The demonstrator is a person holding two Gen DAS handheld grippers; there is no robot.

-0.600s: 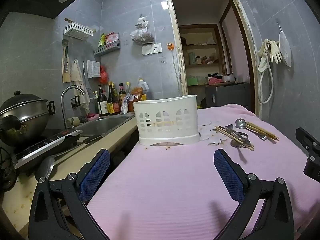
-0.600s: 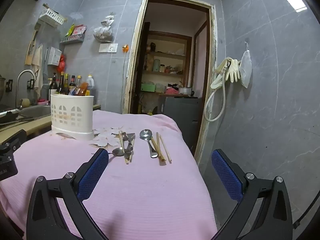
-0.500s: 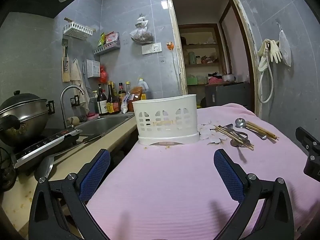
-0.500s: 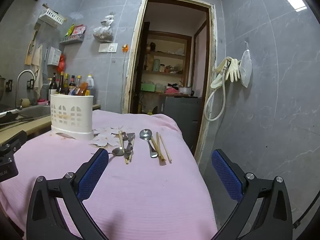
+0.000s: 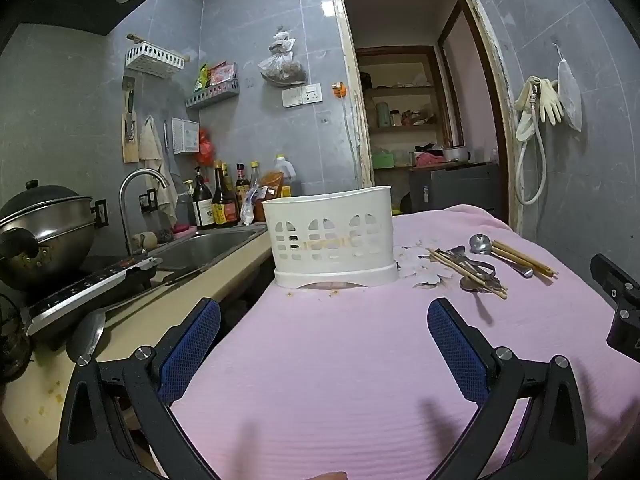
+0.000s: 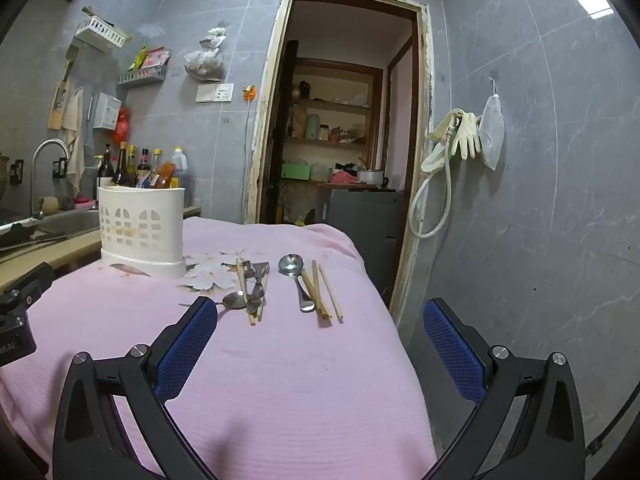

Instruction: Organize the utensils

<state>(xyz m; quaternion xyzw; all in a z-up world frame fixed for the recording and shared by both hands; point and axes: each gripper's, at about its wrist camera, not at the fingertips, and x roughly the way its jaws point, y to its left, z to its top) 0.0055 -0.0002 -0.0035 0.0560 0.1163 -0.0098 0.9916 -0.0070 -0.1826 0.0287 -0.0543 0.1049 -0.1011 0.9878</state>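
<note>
A white slotted utensil holder (image 5: 332,236) stands on a pink cloth-covered table (image 5: 360,360); it also shows in the right wrist view (image 6: 142,230). Right of it lie metal spoons (image 6: 296,276) and wooden chopsticks (image 6: 326,296), plus a second pile of spoons and chopsticks (image 6: 252,292). They show in the left wrist view too (image 5: 480,260). My left gripper (image 5: 324,340) is open and empty, short of the holder. My right gripper (image 6: 320,340) is open and empty, just short of the utensils.
A kitchen counter with a sink (image 5: 208,244), a faucet, bottles (image 5: 220,200) and a pot on a cooktop (image 5: 44,232) runs along the left. A doorway (image 6: 340,140) lies beyond the table. The table's right edge drops off by a tiled wall (image 6: 540,200).
</note>
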